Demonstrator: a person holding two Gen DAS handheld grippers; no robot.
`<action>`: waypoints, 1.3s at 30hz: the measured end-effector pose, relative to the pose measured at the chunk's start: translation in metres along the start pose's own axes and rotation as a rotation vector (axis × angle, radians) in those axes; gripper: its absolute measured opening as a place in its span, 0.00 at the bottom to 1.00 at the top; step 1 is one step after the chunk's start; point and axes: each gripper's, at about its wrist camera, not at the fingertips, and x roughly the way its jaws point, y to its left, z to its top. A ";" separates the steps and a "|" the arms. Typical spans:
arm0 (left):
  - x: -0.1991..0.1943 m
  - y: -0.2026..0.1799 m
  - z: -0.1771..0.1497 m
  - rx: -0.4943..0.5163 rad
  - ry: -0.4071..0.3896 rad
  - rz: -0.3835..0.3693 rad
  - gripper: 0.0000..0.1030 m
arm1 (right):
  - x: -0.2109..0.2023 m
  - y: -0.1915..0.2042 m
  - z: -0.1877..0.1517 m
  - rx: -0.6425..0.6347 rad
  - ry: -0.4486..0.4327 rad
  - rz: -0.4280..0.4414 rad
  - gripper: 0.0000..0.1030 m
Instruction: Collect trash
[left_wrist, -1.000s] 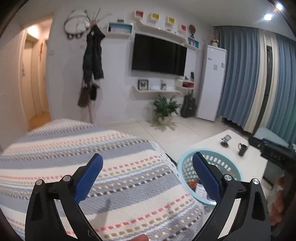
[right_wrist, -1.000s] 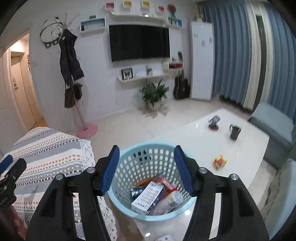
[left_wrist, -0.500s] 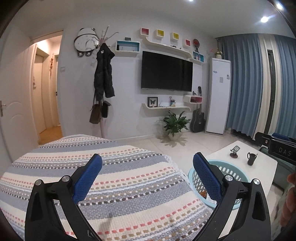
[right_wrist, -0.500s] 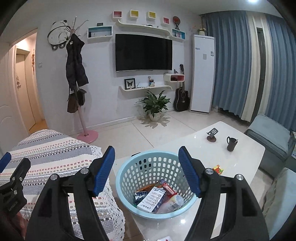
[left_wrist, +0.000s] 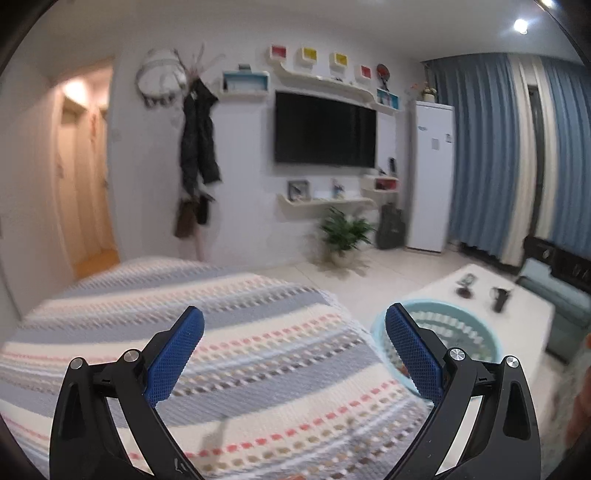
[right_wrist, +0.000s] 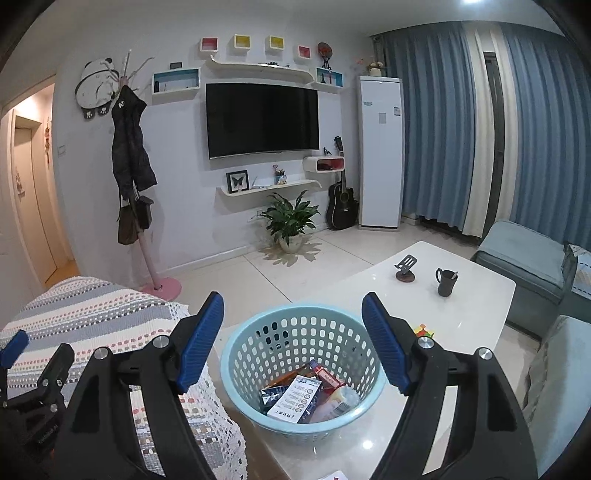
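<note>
A light blue perforated basket (right_wrist: 258, 369) stands on the white coffee table (right_wrist: 469, 306) and holds several boxes and wrappers (right_wrist: 295, 400). My right gripper (right_wrist: 293, 306) hovers above and in front of the basket, its jaws opening with nothing between them. My left gripper (left_wrist: 295, 317) stands open and empty over the striped knitted cover (left_wrist: 221, 332), with the basket (left_wrist: 461, 332) just to its right. The left gripper (right_wrist: 14, 347) also shows at the left edge of the right wrist view.
A black mug (right_wrist: 446, 281), a phone stand (right_wrist: 405, 267) and a small coloured cube (right_wrist: 424, 329) sit on the table. A grey-blue sofa (right_wrist: 524, 258) lies to the right. A coat rack (right_wrist: 147, 236), a potted plant (right_wrist: 290, 221) and a guitar (right_wrist: 341, 199) stand along the far wall.
My right gripper has drawn back and up from the basket while its jaws widened. The left wrist view has swung a little and is now blurred.
</note>
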 end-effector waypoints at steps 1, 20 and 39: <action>-0.003 -0.001 0.000 0.013 -0.018 0.018 0.93 | 0.000 -0.001 0.000 0.002 -0.001 -0.002 0.71; -0.010 -0.009 0.000 0.056 -0.028 0.057 0.93 | 0.001 -0.003 -0.004 0.000 0.016 0.002 0.72; -0.002 0.007 0.002 -0.016 0.011 0.033 0.93 | 0.003 -0.001 -0.007 -0.005 0.025 0.012 0.74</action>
